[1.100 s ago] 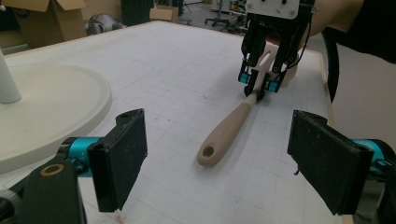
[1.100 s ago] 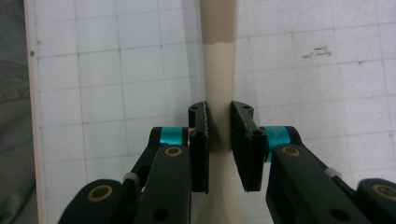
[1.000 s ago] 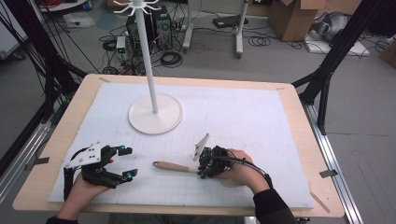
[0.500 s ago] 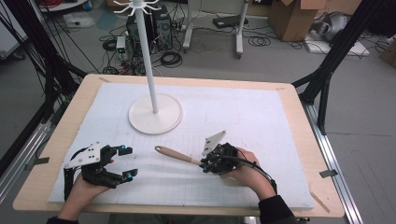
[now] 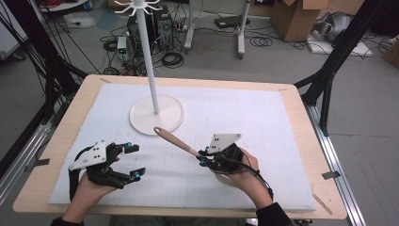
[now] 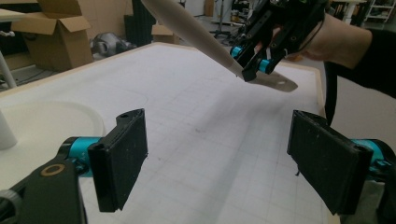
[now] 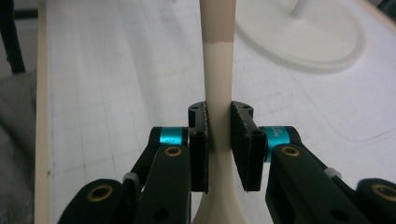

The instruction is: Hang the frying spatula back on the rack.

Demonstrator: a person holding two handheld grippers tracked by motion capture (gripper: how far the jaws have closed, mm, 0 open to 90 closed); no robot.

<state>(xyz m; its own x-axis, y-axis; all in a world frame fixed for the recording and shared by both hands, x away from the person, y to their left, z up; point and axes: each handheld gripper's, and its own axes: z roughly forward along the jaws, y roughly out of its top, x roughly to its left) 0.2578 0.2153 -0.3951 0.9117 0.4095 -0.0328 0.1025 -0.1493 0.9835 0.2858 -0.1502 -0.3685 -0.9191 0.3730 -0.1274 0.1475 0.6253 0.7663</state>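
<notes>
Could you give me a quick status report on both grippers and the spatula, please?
Right gripper shut on spatula, lifted off the table, handle aimed at the white stand. Left gripper open, idle, low over the mat. Nothing between spatula and stand.

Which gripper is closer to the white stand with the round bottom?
Right. The right gripper is just off the stand base's near right edge, holding a spatula whose handle end reaches that base. The left gripper sits farther back, open.

a white hook stand (image 5: pixel 151 70) rises at eleven o'clock on the white mat (image 5: pixel 263 117). cardboard boxes (image 5: pixel 294 16) sit on the floor at one o'clock.
</notes>
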